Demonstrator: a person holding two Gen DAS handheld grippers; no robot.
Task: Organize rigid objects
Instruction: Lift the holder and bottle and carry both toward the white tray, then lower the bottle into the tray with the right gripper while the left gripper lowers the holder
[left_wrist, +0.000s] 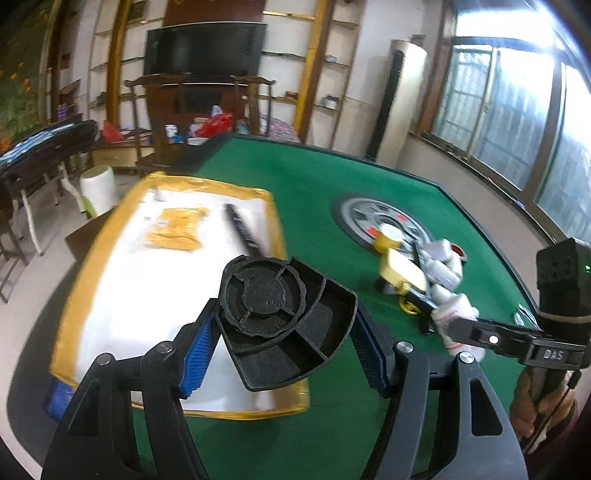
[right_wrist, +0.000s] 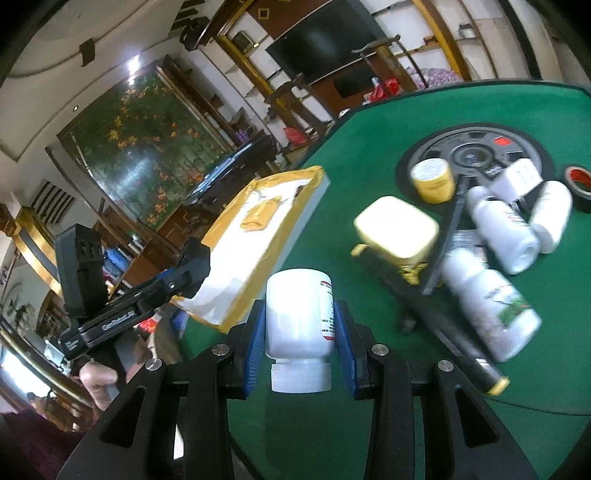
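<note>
Your left gripper (left_wrist: 284, 325) is clamped on a black, stiff plastic fan-shaped tray with a round ribbed disc moulded at its narrow end (left_wrist: 284, 314), the blue pads pressing its two straight side walls. It is held up over the white yellow-edged box (left_wrist: 122, 295) just ahead of that gripper. It looks light and rigid, likely 3D-printed and a little rough, so it should not slip; keep your hold on the walls, not the thin curved rim. Its long axis runs from the disc end, pointing away and up-left, to the wide arc nearest the gripper's right finger.

Your right gripper (right_wrist: 300, 347) grips a white, smooth plastic pill bottle with a printed label (right_wrist: 297, 314) across its body. It is probably light, hard and somewhat slippery. Its axis lies along the fingers, cap towards you, base pointing ahead over the green felt table (right_wrist: 332, 424).
</note>
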